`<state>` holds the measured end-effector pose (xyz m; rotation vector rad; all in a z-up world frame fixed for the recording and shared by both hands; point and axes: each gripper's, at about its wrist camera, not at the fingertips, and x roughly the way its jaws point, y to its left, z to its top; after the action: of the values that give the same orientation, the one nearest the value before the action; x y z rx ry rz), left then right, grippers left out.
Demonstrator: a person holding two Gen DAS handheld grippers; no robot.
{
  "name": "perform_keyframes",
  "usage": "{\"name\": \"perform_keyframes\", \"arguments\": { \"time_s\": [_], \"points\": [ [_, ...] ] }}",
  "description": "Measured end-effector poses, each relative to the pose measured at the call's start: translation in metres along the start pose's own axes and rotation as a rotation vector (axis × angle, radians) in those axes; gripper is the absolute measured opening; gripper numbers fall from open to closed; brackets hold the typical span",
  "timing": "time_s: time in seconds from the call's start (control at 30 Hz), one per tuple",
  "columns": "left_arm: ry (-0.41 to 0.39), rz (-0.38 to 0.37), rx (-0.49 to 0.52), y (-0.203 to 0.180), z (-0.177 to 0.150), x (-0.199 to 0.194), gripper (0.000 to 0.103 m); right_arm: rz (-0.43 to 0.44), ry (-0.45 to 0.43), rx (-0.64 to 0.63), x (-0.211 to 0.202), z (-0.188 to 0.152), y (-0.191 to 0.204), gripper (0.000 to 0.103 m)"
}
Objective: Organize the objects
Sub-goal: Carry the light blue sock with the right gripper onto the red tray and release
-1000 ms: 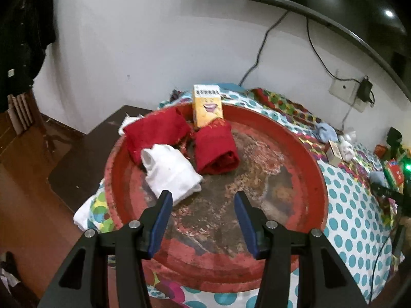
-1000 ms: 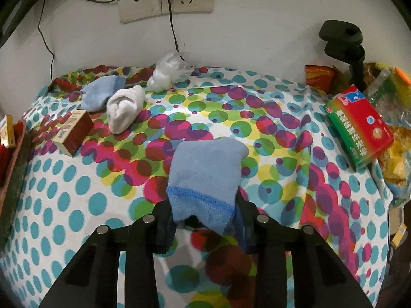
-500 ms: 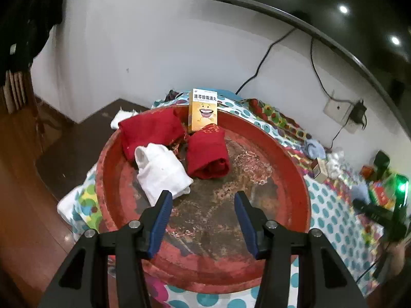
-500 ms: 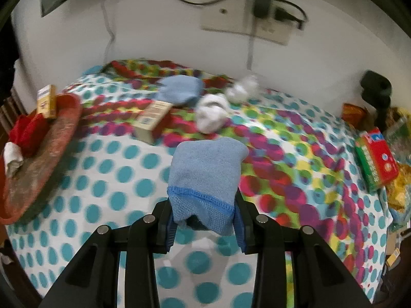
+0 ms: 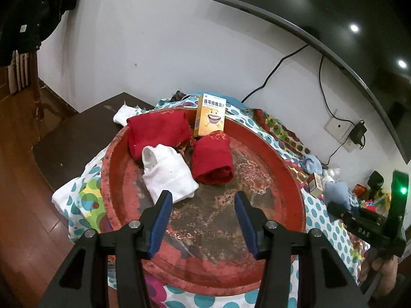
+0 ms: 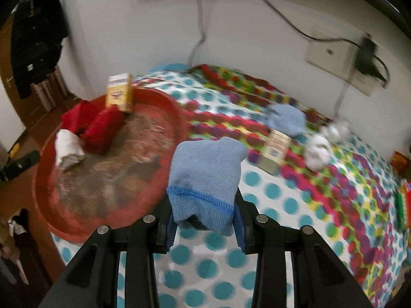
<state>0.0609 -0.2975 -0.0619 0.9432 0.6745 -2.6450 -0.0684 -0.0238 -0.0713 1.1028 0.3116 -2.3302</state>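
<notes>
The right gripper pinches a blue sock at its cuff — long axis running away, toe far — beside the red tray, while the left gripper's fingers stand spread, empty, above that tray.

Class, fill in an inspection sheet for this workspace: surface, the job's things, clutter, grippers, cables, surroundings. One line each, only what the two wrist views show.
Surface: polka-dot cloth over the table.
Job's things: round red tray holds two rolled red cloths, a rolled white sock and an upright yellow carton; a light blue sock, a white sock and a small brown box lie on the cloth.
Clutter: snack packets at the far end.
Grippers: left gripper open, empty, over the tray; right gripper shut on a blue sock.
Cables: black cable down the wall to a socket with charger.
Surroundings: white wall, wood floor.
</notes>
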Motion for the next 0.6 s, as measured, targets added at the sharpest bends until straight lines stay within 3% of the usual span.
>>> {"name": "perform_keyframes", "arguments": {
  "time_s": [0.33, 0.6],
  "points": [
    [-0.024, 0.028, -0.032, 0.011, 0.004, -0.005, 0.051, 0.121, 0.052, -0.123, 0.034, 0.031, 0.087, 0.035],
    [-0.039, 0.033, -0.091, 0.027, 0.007, -0.008, 0.051, 0.089, 0.13, -0.136, 0.085, 0.049, 0.109, 0.035]
  ]
}}
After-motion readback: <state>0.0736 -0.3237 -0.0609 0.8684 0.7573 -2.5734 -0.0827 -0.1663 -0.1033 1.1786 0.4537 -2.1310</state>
